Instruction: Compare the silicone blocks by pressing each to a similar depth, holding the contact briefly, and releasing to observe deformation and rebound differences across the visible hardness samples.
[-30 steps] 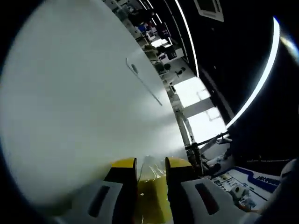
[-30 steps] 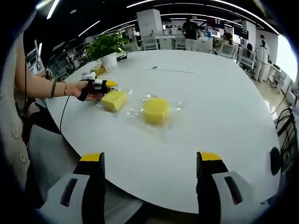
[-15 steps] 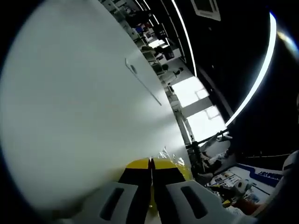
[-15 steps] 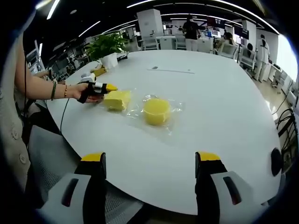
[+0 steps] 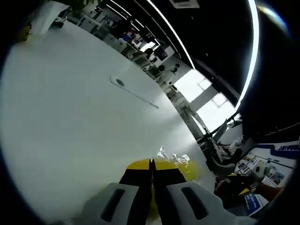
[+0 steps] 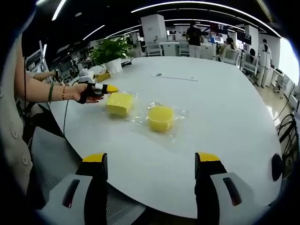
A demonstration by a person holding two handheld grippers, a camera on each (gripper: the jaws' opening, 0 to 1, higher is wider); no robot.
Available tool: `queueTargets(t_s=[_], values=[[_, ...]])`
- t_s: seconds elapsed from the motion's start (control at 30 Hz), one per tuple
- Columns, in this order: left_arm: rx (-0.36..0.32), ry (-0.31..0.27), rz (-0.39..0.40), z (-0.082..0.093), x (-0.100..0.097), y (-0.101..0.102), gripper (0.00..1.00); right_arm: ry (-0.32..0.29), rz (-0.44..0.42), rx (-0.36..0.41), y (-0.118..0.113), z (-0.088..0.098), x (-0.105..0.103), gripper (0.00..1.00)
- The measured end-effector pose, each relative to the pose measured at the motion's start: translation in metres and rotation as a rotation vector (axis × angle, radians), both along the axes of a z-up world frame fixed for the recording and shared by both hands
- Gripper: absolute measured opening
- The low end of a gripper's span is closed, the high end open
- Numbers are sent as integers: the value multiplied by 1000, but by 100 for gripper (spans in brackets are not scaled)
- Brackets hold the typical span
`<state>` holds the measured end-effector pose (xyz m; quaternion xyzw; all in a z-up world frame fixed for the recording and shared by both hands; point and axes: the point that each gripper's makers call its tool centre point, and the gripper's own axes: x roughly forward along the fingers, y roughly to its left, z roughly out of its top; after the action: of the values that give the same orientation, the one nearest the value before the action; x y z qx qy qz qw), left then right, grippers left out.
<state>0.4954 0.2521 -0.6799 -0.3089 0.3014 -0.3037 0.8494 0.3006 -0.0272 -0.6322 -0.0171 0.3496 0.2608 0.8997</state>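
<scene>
With my left gripper (image 6: 110, 87) clenched just beside the square silicone block (image 6: 119, 103) and my right gripper (image 6: 150, 164) released well short, I should press straight down and level on it, matching depth for the round silicone block (image 6: 160, 117).

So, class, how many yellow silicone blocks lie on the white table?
2. A square block lies at the tip of the left tongs; a round block sits apart, on its far side from them. Both are in clear wrap.

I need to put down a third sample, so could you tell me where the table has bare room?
The white table is bare to the right of the round yellow block, out to its far edge, and between both blocks and the near edge. It is crowded around the square yellow block, where the left tongs reach in, and by the potted plant behind.
</scene>
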Motion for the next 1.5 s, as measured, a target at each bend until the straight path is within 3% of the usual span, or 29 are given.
queueTargets(t_s=[0.2, 0.37, 0.63, 0.93, 1.07, 1.17, 1.3, 1.4, 1.5], values=[[144, -126, -1, 40, -12, -3, 0, -31, 20, 16, 5, 9, -3, 70], [214, -192, -42, 61, -22, -13, 0, -55, 34, 28, 8, 15, -4, 70], [253, -241, -125, 89, -53, -35, 0, -118, 70, 61, 11, 38, -9, 72], [260, -294, -135, 122, -76, -36, 0, -214, 152, 157, 26, 81, -11, 74], [270, -344, -174, 144, -86, -46, 0, -242, 243, 172, 37, 97, -11, 73], [304, -408, -224, 163, -93, -55, 0, -267, 343, 152, 45, 108, -5, 73], [301, -441, -255, 184, -97, -65, 0, -288, 454, 103, 54, 121, 6, 72], [325, -486, -306, 197, -104, -75, 0, -269, 540, 100, 64, 133, 11, 69], [306, -496, -334, 209, -109, -85, 0, -274, 621, 83, 75, 146, 25, 64]])
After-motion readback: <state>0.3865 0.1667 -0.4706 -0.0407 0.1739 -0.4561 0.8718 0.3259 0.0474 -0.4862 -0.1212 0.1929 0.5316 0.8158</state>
